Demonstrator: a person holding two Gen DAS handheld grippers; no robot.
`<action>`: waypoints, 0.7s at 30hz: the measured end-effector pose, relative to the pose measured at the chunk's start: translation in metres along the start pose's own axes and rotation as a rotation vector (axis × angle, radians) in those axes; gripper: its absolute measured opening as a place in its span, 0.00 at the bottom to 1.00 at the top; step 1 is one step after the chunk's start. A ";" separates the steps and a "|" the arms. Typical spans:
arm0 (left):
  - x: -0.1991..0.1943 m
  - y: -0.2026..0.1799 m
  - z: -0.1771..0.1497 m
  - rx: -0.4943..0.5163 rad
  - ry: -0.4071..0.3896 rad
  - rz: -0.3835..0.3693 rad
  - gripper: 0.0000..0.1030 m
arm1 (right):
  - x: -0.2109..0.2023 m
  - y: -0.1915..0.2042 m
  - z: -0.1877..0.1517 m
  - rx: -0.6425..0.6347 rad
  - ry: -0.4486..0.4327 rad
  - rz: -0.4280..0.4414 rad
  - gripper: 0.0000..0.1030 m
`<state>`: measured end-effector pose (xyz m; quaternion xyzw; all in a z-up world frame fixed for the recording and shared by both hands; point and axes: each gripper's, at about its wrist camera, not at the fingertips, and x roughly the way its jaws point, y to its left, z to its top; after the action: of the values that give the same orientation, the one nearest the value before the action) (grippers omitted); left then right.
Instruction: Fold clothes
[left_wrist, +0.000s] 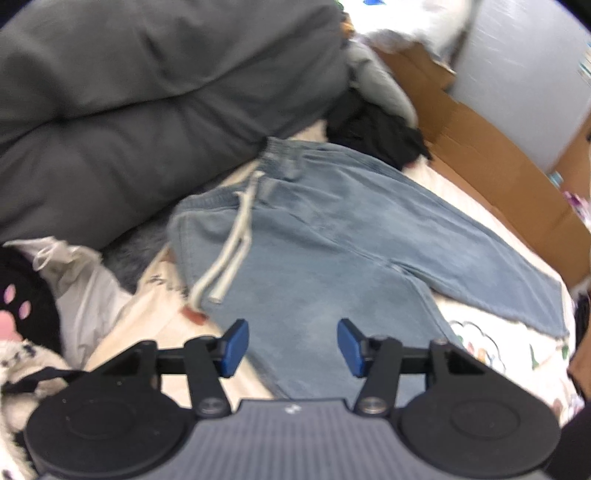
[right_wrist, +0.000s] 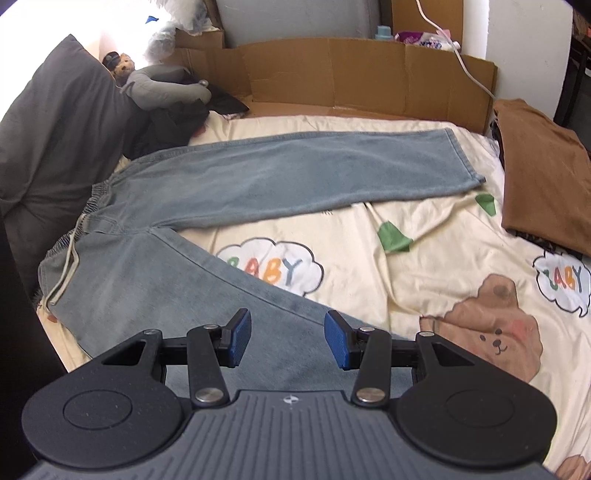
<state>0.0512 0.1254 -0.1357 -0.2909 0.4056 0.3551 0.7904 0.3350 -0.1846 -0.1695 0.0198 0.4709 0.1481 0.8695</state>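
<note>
Left gripper, black linkage arms with blue ribbed pads: jaws apart, nothing between them, angled steeply downward. Right gripper, same black build, blue pads: jaws likewise parted and empty, pitched down. No hand or sleeve visible.

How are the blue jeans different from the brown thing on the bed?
The jeans are faded blue and spread out flat with their legs apart; the brown cloth is already folded into a neat pile. The jeans fill the middle of the bed; the brown cloth sits at its right edge. The jeans have a pale drawstring; the brown cloth looks plain. Both lie on the cartoon sheet.
</note>
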 end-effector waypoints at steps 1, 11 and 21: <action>0.001 0.009 0.002 -0.023 -0.001 0.009 0.49 | 0.001 -0.002 -0.002 0.003 0.004 -0.003 0.50; 0.017 0.062 0.019 -0.155 0.001 0.038 0.33 | 0.012 -0.017 -0.013 0.072 0.035 -0.028 0.50; 0.068 0.069 0.007 -0.249 0.086 -0.002 0.20 | 0.019 -0.027 -0.025 0.150 0.077 -0.053 0.50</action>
<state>0.0277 0.1932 -0.2019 -0.4023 0.3917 0.3890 0.7303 0.3308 -0.2081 -0.2033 0.0669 0.5141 0.0899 0.8504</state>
